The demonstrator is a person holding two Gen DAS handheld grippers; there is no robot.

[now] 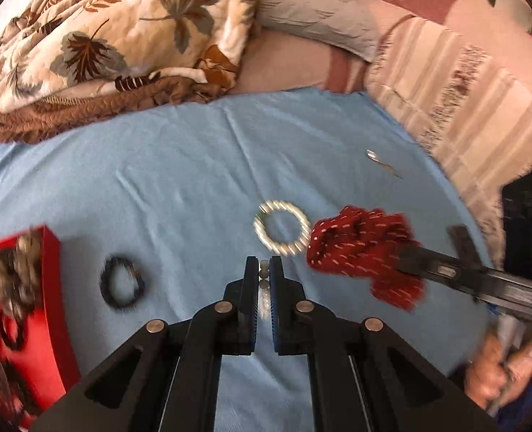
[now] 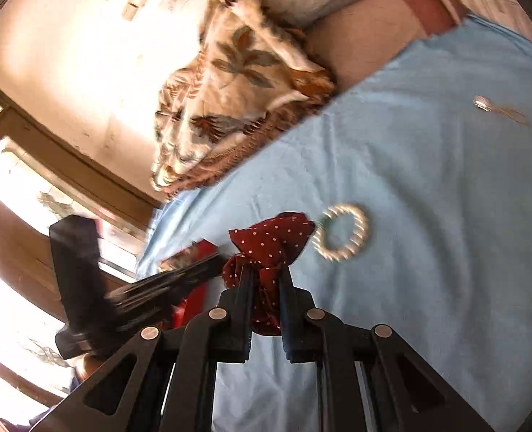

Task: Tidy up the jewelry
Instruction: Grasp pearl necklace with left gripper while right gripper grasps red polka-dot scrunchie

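My left gripper (image 1: pixel 264 264) is shut on a small beaded string (image 1: pixel 264 275) above the blue cloth (image 1: pixel 179 180). A pearl bracelet (image 1: pixel 282 232) lies just ahead of it, a black bracelet (image 1: pixel 122 282) to its left. A red box (image 1: pixel 21 309) with jewelry in it sits at the far left. My right gripper (image 2: pixel 266 270) is shut on a dark red dotted scrunchie (image 2: pixel 271 243), held above the cloth; it shows in the left wrist view (image 1: pixel 363 248) too. The pearl bracelet (image 2: pixel 343 232) lies right of it. A small silver piece (image 1: pixel 381 162) lies farther back.
A leaf-print quilt (image 1: pixel 115 36) and a grey pillow (image 1: pixel 312 10) lie behind the cloth. A striped fringed blanket (image 1: pixel 464 100) is at the right. The red box (image 2: pixel 195 288) and the left gripper's arm (image 2: pixel 150 288) sit left of my right gripper.
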